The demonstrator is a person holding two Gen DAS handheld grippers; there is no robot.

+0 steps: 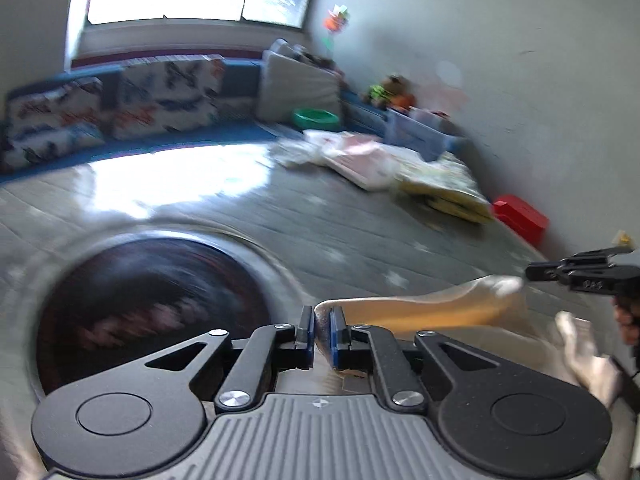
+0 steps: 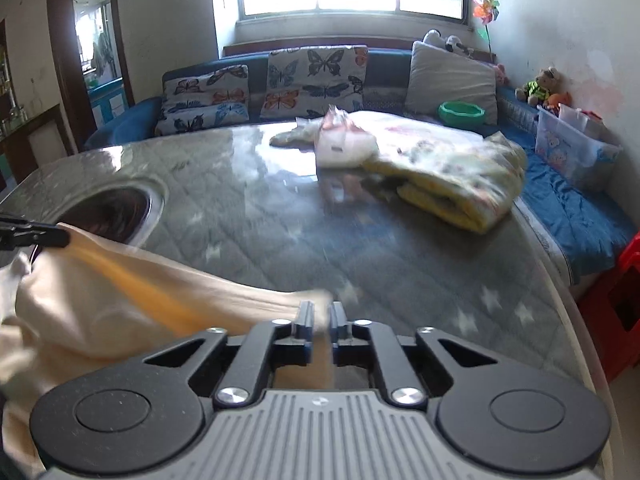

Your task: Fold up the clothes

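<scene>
The left claw [image 1: 322,330] is clamped on one edge of the cream cloth [image 1: 440,312], and the right claw [image 2: 320,326] is clamped on another edge of it; the cloth [image 2: 120,300] hangs stretched between them above the near part of the table [image 2: 360,248], sagging and bunching toward the person's side. Both views are blurred.

The middle of the table lies bare between the claws and a heap of clothes [image 2: 420,160] at its far right. A round dark recess [image 1: 152,320] in the table sits just in front of the left claw, left of the cloth. The table's right edge curves away close beside the right claw, with a red stool [image 2: 616,304] just past it.

The right view alone shows a sofa [image 2: 572,200] with butterfly cushions [image 2: 312,80] wrapping the far and right sides of the table, a green bowl [image 2: 460,112], a clear bin [image 2: 568,148] and a doorway [image 2: 96,52] at the left. The left view alone shows the whole recess, and the right claw [image 1: 532,270] side-on at the cloth's far corner with fingers [image 1: 628,316] behind it.
</scene>
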